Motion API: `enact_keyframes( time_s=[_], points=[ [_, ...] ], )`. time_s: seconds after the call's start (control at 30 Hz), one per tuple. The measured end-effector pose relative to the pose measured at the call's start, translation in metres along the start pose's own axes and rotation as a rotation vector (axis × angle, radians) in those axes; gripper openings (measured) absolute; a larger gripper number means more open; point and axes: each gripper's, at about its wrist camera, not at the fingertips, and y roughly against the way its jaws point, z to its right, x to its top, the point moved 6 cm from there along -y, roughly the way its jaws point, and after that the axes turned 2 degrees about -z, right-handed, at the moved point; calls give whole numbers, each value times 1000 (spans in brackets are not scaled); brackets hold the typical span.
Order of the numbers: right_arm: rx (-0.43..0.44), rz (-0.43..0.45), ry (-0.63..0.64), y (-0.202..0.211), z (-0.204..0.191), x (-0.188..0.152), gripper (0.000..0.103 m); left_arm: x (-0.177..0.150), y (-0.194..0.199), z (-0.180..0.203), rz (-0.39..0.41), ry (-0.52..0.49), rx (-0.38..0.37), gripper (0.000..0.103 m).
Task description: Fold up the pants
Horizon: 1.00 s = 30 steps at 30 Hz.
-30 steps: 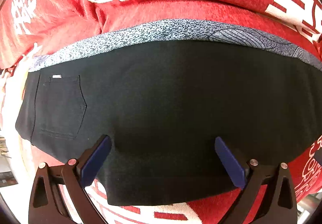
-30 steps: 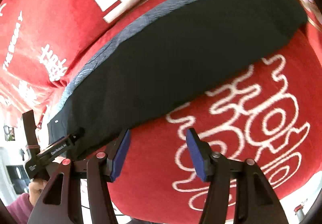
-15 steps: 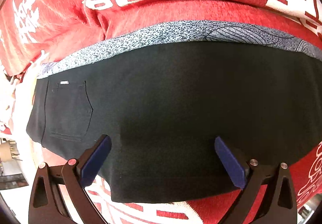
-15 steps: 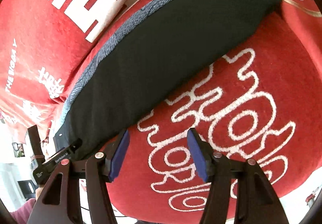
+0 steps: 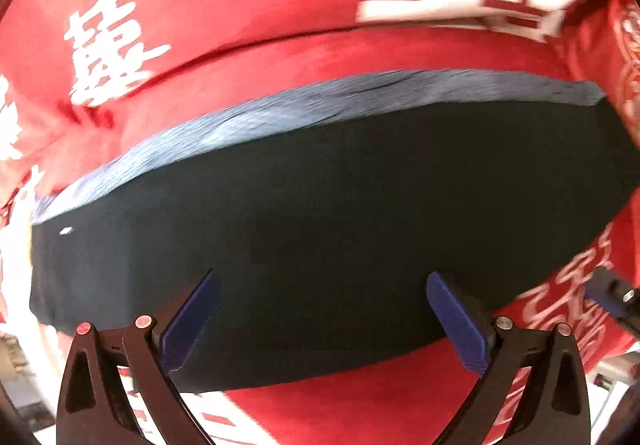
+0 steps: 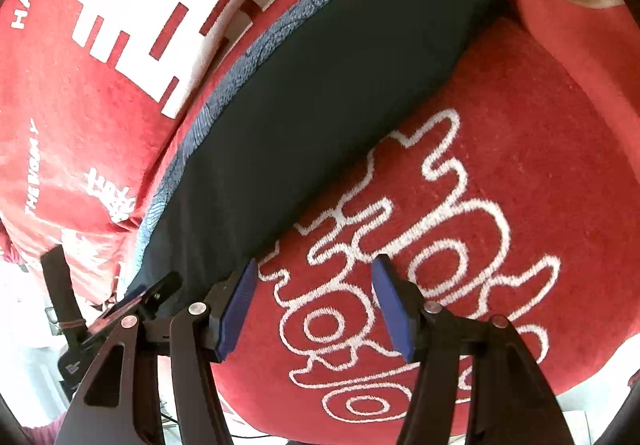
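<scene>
The black pants (image 5: 340, 213) lie folded lengthwise in a long band on the red blanket (image 5: 248, 5), with a grey patterned lining strip (image 5: 320, 101) along their far edge. My left gripper (image 5: 320, 321) is open and empty, hovering over the near edge of the pants. In the right wrist view the pants (image 6: 320, 85) run diagonally from lower left to upper right. My right gripper (image 6: 314, 305) is open and empty over the red blanket (image 6: 540, 173), just right of the pants' near end. The left gripper (image 6: 132, 305) shows at the lower left there.
The red blanket carries white characters and curly white patterns (image 6: 420, 245). The blanket's front edge (image 6: 580, 389) drops off to a pale floor. Part of the right gripper (image 5: 616, 297) shows at the right edge of the left wrist view.
The left view has swung right along the pants, so the back pocket is no longer clear. The right gripper has shifted right, with more patterned blanket under it. Both stay open.
</scene>
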Motion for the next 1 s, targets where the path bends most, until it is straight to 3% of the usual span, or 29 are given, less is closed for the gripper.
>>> enact_keyframes(
  time_s=[0.2,0.4,0.73,1.0],
  points=[
    [27,38,-16,9,14,8,65,31,6,51,50,29,-85,103],
    [51,93,-39,12,35,20,65,40,-16,76,8,34,-75,103],
    [77,207,-96,18,60,51,65,32,-29,67,-9,39,-76,103],
    [226,271,-132,10,58,78,66,29,-34,75,9,41,-60,103]
  ],
)
